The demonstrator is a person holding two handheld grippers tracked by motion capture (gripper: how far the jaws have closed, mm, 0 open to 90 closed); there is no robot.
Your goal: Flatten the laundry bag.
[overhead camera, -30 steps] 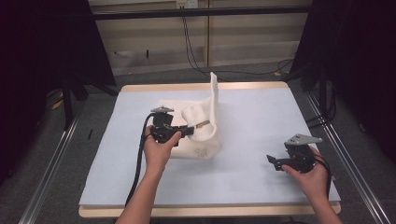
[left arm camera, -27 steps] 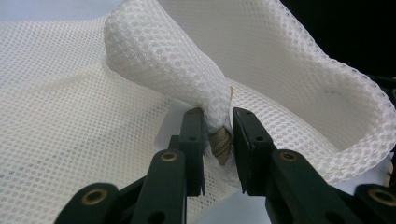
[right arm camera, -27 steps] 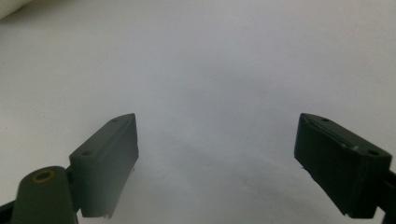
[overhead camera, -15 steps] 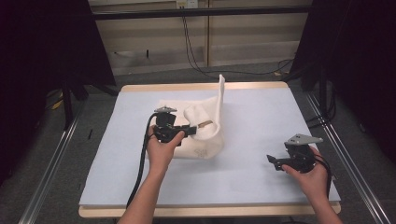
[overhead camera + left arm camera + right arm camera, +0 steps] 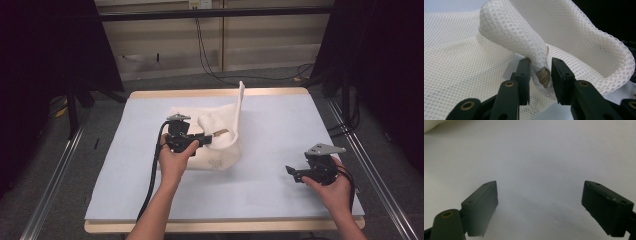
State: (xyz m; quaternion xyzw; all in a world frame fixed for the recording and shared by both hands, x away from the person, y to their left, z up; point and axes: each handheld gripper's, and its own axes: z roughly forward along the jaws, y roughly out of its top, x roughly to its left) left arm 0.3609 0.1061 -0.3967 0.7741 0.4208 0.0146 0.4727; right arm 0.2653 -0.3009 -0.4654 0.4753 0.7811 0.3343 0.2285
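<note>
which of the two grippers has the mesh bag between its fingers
The left gripper: a rolled fold of the white mesh fabric bag sits between its black fingers, which have just been opening. The right gripper stands wide open over the bare pale blue table mat.

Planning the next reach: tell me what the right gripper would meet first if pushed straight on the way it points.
Probably the bare table cover: the right gripper points, jaws open, across it. The white mesh bag lies beyond; depth is unclear.

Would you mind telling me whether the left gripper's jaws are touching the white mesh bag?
Cannot tell. In the left gripper view the left gripper, its jaws just opening, brackets a fold of the mesh bag, without plain contact or gap.
</note>
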